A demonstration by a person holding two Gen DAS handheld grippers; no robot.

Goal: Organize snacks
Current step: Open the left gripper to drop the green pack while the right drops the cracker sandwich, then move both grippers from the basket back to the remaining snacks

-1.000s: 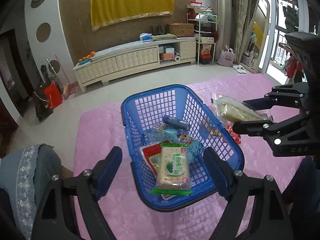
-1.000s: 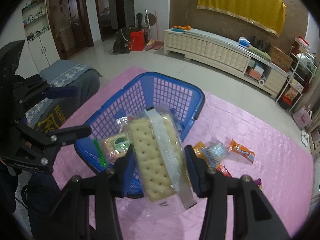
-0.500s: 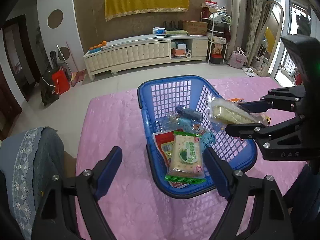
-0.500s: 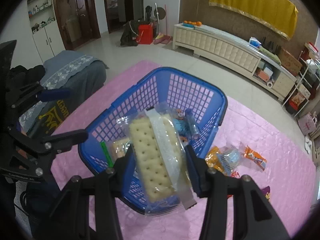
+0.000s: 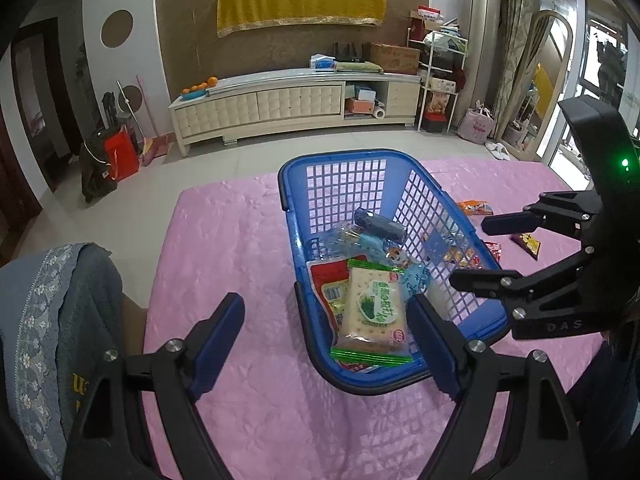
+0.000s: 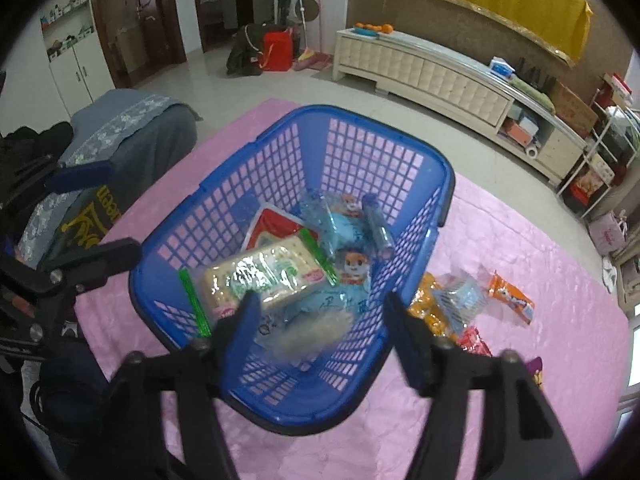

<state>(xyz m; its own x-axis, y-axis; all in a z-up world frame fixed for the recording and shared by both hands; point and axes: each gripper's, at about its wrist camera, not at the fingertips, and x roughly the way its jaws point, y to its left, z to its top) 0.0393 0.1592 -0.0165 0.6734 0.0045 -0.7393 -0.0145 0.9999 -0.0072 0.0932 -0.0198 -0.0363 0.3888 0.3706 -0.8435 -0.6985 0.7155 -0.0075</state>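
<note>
While your right gripper (image 6: 320, 332) hangs over the near end of the blue basket (image 6: 436, 176), its jaws have just been opening, and the clear-wrapped cracker pack (image 6: 308, 330) shows as a blur between them, no longer pressed by either pad. That pack sits at about 6 o'clock inside the basket, partly over a light-blue packet (image 6: 344, 304). From your left wrist view, the same gripper (image 5: 472, 250) comes in from 3 o'clock with its two fingers spread and nothing clamped.

Your left gripper (image 5: 326, 340) has its jaws wide apart and empty. One finger stands over the pink cloth (image 5: 224, 248) at 8 o'clock of the basket; the other is just beside the basket's near right corner.

Inside the basket, a green-edged cracker packet (image 5: 374, 308) lies on top of a red packet (image 5: 326, 280), toward 6 o'clock in your left view. A dark blue tube-shaped snack (image 5: 378, 222) lies toward 12 o'clock, with clear and light-blue wrappers between.

Outside the basket, on the cloth at 3 to 4 o'clock in your right wrist view, several snacks lie loose: an orange packet (image 6: 510, 298), a pale blue-and-clear packet (image 6: 464, 296), an orange bag (image 6: 428, 300) touching the basket wall, and a red one (image 6: 474, 342).
</note>
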